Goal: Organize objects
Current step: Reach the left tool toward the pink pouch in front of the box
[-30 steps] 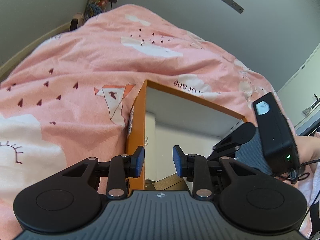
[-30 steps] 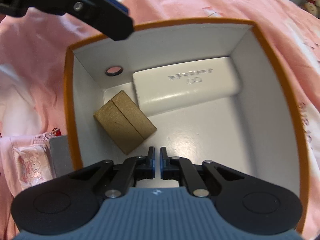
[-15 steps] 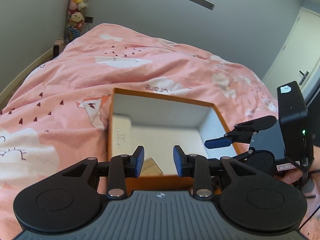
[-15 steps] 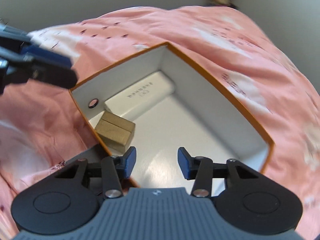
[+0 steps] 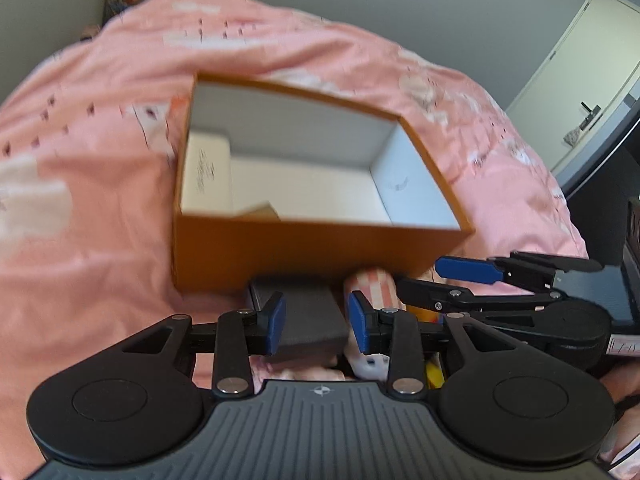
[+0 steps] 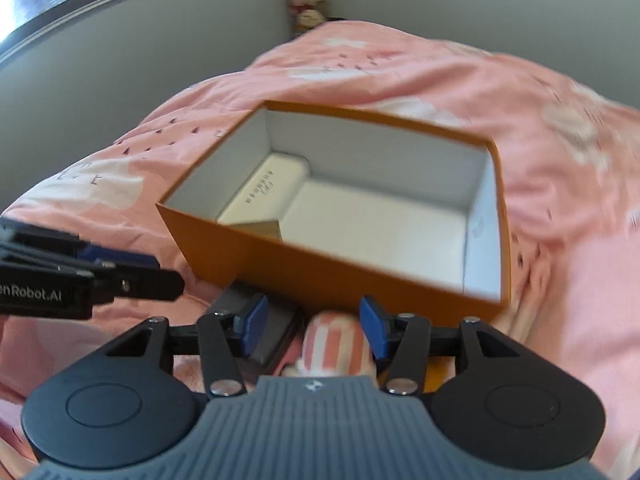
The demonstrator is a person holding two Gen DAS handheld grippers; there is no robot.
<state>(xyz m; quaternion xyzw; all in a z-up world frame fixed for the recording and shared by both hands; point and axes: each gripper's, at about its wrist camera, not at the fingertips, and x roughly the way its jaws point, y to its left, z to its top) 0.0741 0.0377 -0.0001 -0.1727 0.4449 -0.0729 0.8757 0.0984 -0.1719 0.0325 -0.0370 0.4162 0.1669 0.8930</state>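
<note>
Both tools (image 5: 316, 322) (image 6: 314, 330) agape near orange box (image 5: 304, 252)

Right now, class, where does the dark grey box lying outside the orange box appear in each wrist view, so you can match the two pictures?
Left wrist view: dark grey box sits low centre, between the left tongs.
Right wrist view: it sits low, left of centre, behind the right tongs' left finger.
Shared landmark: the orange box just behind it.

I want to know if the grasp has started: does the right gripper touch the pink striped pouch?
Apart. In the right wrist view the right gripper is open, and gaps show between both fingers and the pink striped pouch.
</note>
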